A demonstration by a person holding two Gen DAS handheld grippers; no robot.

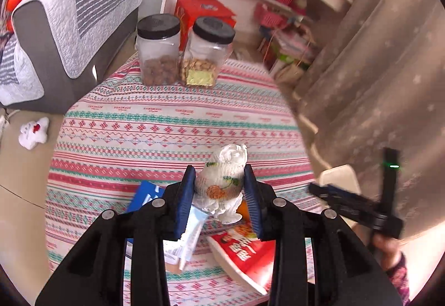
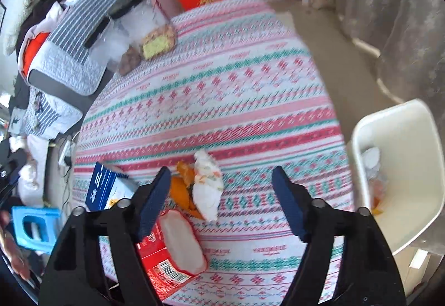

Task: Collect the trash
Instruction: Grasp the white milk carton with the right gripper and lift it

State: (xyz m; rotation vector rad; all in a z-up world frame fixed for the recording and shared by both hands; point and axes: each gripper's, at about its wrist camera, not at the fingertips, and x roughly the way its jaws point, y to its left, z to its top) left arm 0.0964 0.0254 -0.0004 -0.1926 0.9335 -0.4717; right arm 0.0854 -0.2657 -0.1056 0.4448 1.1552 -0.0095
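A crumpled white printed tissue (image 1: 225, 180) sits between the blue pads of my left gripper (image 1: 219, 189), which is shut on it just above the patterned tablecloth (image 1: 172, 122). The same tissue (image 2: 207, 186) lies beside orange peel (image 2: 183, 183) in the right wrist view. My right gripper (image 2: 222, 194) is open and empty above the table, and it shows blurred at the right in the left wrist view (image 1: 356, 208). A white trash bin (image 2: 400, 172) stands right of the table with some trash inside.
A red snack box (image 2: 169, 253) and a blue carton (image 2: 108, 189) lie at the table's near edge. Two black-lidded jars (image 1: 158, 50) (image 1: 205, 52) stand at the far edge. A sofa (image 1: 64, 27), red box (image 1: 200, 14), shelves, curtain and blue stool (image 2: 36, 225) surround the table.
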